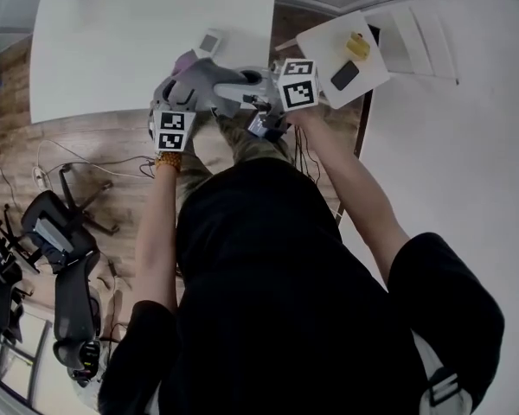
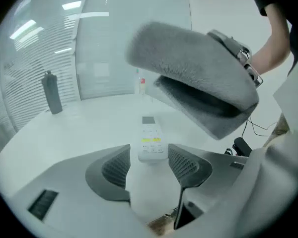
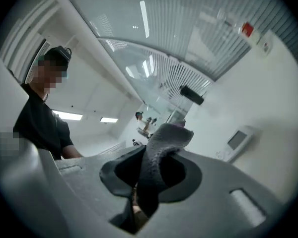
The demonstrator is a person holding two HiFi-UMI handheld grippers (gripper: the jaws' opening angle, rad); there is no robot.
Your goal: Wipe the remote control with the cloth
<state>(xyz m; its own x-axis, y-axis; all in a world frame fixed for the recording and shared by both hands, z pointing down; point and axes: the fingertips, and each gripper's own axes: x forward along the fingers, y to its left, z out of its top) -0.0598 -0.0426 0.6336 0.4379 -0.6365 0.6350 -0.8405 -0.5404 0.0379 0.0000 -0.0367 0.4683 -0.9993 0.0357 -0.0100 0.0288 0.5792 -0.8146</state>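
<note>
The white remote control (image 2: 151,139) lies flat on the white table (image 2: 64,133), just beyond the tips of my left gripper (image 2: 149,156). Its jaws stand open with nothing held between them. A folded grey cloth (image 2: 193,78) hangs in the air above and to the right of the remote. My right gripper (image 3: 154,168) is shut on that cloth (image 3: 164,139), which sticks out past its tips. In the right gripper view the remote (image 3: 237,142) shows off to the right. The head view has the remote (image 1: 209,41) near the table's front edge, past both grippers.
A black bottle (image 2: 52,92) stands at the table's far left. Small bottles (image 2: 140,86) stand at its far edge. A white board (image 1: 329,41) on the right bears a yellow object (image 1: 357,45) and a black one (image 1: 344,75). Office chairs (image 1: 60,240) and cables lie on the floor.
</note>
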